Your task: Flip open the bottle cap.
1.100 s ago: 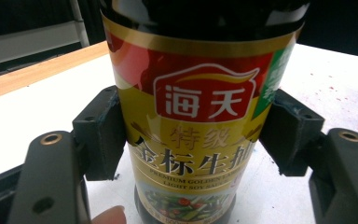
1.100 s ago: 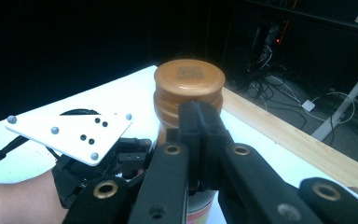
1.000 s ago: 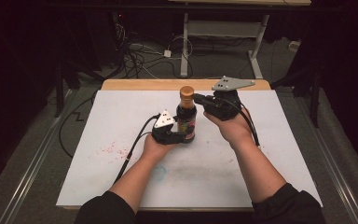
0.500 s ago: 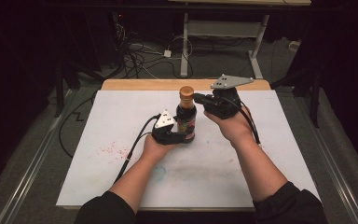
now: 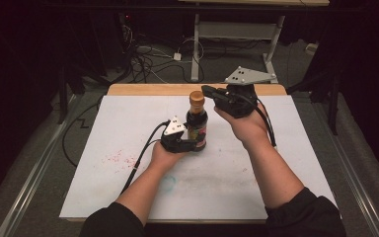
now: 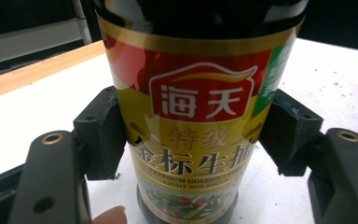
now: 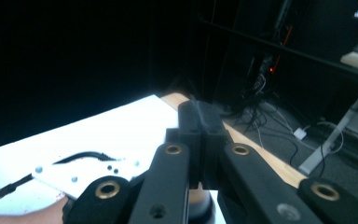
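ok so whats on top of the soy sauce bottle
An orange-brown cap sits on the soy sauce bottle. The shut right gripper is beside it, apparently apart. Whether the cap is sealed cannot be seen.

Right gripper [image 5: 208, 91], jaws pressed together and empty, sits slightly higher than a second ago, now just right of the bottle's [image 5: 197, 124] brown cap [image 5: 196, 97], tips level with it.
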{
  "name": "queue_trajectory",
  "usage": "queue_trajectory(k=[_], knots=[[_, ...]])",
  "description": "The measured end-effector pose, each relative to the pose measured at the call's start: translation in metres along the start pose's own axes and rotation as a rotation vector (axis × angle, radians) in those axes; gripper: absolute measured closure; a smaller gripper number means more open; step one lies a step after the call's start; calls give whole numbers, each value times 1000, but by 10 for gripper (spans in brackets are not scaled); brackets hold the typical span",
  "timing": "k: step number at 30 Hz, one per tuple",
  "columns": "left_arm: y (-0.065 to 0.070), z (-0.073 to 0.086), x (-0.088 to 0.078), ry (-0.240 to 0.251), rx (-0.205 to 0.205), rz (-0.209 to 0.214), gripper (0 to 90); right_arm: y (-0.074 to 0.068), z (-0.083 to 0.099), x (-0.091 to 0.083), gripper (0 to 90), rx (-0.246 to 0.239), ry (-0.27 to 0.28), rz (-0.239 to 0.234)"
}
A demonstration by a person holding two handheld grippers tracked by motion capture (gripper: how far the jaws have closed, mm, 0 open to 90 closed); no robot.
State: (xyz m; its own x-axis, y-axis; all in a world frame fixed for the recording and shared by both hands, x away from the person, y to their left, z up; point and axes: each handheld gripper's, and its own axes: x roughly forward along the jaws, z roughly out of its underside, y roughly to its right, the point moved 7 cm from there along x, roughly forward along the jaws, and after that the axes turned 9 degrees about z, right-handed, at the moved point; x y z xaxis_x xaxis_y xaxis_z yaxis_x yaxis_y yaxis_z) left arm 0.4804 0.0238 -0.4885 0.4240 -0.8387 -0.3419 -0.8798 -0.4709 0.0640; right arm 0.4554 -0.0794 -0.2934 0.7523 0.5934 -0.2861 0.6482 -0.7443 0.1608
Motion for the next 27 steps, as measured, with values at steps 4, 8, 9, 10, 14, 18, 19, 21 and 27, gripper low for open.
queue_trajectory(k=[4, 8, 9, 10, 14, 18, 19, 21, 27], knots=[[0, 0, 0, 0, -1, -1, 295, 1, 18, 3, 900, -23, -102, -12], [0, 0, 0, 0, 2, -2, 296, -1, 28, 7, 900, -26, -154, -24], [0, 0, 0, 2, -2, -1, 296, -2, 30, 9, 900, -31, -170, -25], [0, 0, 0, 3, -2, 0, 296, -2, 30, 9, 900, -31, -173, -27], [0, 0, 0, 2, 2, -2, 296, -1, 31, 9, 900, -32, -183, -28], [0, 0, 0, 2, 5, -1, 296, 3, 32, 10, 900, -22, -192, -25], [0, 0, 0, 1, 7, -1, 296, 3, 33, 11, 900, -25, -194, -29], [0, 0, 0, -1, 10, -5, 297, 3, 34, 12, 900, -38, -209, -27], [0, 0, 0, -2, 10, -2, 305, 3, 31, 13, 900, -51, -228, -31]])
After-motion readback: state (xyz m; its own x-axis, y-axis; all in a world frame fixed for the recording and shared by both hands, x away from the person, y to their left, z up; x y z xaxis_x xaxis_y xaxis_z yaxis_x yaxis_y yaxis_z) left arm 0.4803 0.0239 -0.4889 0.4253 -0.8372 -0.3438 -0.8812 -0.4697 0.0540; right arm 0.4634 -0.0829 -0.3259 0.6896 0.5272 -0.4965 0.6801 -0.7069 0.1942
